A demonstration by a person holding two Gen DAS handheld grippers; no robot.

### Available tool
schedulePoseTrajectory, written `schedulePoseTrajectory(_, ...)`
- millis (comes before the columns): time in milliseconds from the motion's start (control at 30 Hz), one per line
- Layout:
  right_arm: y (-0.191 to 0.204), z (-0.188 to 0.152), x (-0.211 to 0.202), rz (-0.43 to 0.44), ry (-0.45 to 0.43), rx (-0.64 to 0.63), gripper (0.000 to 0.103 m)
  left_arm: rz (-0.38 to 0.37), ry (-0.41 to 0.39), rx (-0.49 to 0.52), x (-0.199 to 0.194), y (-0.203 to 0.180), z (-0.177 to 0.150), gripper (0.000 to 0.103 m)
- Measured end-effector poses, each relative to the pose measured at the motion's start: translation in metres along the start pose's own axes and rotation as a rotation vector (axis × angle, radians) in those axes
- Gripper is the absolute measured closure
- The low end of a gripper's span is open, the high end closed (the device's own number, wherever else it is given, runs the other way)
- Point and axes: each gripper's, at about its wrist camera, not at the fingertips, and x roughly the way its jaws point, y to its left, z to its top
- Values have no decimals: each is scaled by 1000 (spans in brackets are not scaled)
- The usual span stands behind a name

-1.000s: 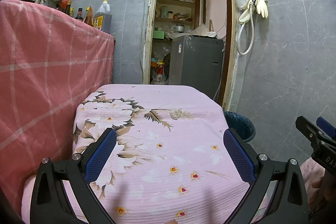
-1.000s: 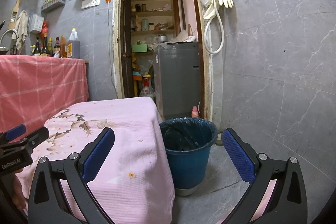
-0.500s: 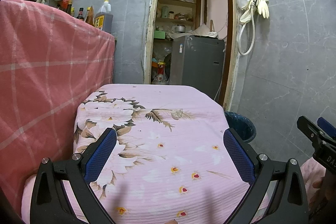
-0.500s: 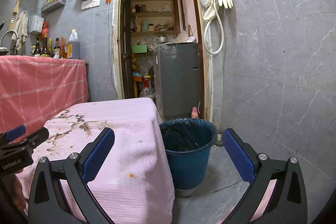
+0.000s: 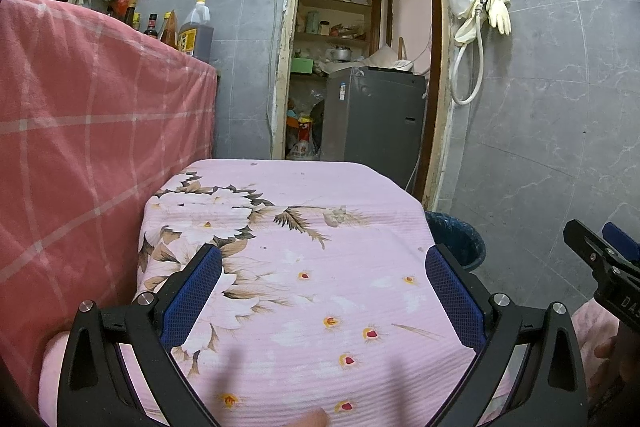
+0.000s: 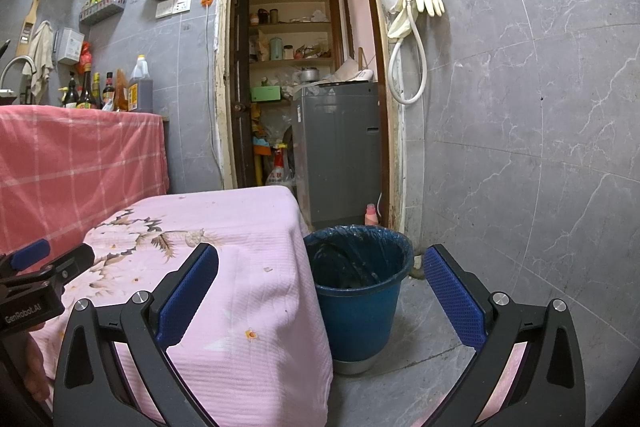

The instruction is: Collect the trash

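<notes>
L wrist view: left gripper (image 5: 322, 291) hovers over the bench (image 5: 304, 227) w/ its pink floral cloth, jaws wide open, holding nothing. No trash visible on the cloth.

R wrist view: right gripper (image 6: 320, 291) jaws also spread wide, empty, aimed at the blue bin (image 6: 358, 283) on the floor just right of the bench. Judging by this, it's the search step; next move needs locating trash first.

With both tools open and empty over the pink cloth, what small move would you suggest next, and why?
Probably lower the right tool toward the small scrap on the pink cloth near the edge. Both tools, including the left tool, hold nothing, and the lined blue bin stands right beside that edge.
</notes>
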Motion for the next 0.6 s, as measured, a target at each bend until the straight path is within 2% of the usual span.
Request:
schedulePoseTrajectory(300,0,0,0,0,0,0,0,34,-5,0,2,-1,-3,3)
schedulePoseTrajectory(600,1,0,0,0,0,0,0,37,-4,23,5,-4,-4,3)
